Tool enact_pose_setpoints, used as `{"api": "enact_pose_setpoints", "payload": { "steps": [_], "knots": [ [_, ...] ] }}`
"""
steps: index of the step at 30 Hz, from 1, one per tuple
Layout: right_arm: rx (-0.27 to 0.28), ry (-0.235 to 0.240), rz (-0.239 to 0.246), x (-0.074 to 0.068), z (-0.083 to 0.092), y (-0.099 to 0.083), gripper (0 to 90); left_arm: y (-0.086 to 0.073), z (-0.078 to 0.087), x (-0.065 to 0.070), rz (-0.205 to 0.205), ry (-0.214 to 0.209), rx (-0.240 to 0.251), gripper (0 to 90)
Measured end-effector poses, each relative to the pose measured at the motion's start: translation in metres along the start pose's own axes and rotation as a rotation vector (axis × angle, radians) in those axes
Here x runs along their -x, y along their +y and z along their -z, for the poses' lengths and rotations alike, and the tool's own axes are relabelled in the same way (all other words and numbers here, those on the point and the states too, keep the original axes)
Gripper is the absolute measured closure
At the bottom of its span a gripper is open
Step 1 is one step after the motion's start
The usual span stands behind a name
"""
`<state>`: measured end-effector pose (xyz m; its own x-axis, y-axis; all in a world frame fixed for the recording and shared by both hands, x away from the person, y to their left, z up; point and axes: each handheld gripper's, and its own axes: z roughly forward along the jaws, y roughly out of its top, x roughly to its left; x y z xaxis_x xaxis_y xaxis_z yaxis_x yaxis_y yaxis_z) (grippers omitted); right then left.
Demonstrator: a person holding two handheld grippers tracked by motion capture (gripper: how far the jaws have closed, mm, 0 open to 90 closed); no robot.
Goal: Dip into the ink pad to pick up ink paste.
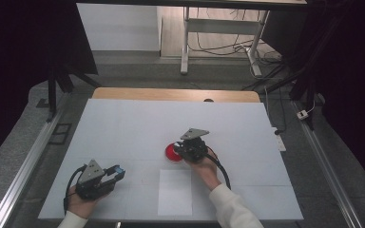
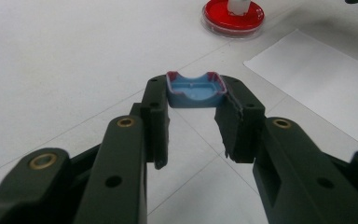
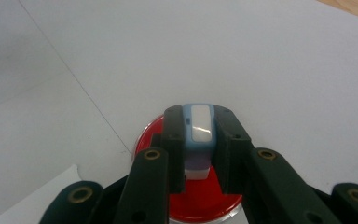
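Note:
My left gripper (image 1: 115,173) lies low near the table's front left, shut on a small blue cap (image 2: 196,89) with dark red edges, its hollow side up; the same cap (image 1: 118,169) shows as a blue spot at the jaw tips. A round red dish (image 1: 172,153) sits mid-table. My right gripper (image 1: 179,150) points down over it, shut on a small white block with a light blue casing (image 3: 199,127). The block's lower end stands on or just above the red dish (image 3: 205,200). From the left gripper view the dish (image 2: 233,19) lies ahead, with the white block rising from it.
A white sheet of paper (image 1: 175,192) lies at the front centre, just below the dish, and reappears as the paper (image 2: 317,79) right of my left jaws. The white table cover (image 1: 123,123) spreads wide; a wooden edge (image 1: 176,94) runs along the back.

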<state>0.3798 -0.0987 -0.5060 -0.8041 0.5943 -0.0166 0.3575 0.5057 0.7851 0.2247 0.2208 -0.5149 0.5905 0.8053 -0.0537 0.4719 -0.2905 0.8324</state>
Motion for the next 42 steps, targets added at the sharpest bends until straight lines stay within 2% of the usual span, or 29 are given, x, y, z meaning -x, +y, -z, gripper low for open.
{"api": "enact_pose_setpoints", "payload": {
  "steps": [15,20,26,35,42],
  "knots": [
    [0.012,-0.006,0.0,-0.001,0.0,0.0,75.1,0.0,-0.001,-0.001,0.003,0.0,0.0,64.6],
    [0.023,0.003,-0.015,0.002,0.005,0.002,75.0,0.0,0.0,-0.001,-0.001,-0.002,0.001,64.6],
    [0.076,0.005,-0.026,0.003,0.015,0.006,75.0,0.0,0.001,-0.002,0.001,0.0,0.003,64.6],
    [0.119,0.026,-0.011,-0.003,0.031,0.018,74.9,0.001,0.001,-0.002,0.004,0.002,0.009,64.6],
    [0.115,0.026,-0.003,-0.005,0.033,0.021,75.0,0.001,0.001,-0.002,0.004,0.003,0.006,64.6]
  ]
}}
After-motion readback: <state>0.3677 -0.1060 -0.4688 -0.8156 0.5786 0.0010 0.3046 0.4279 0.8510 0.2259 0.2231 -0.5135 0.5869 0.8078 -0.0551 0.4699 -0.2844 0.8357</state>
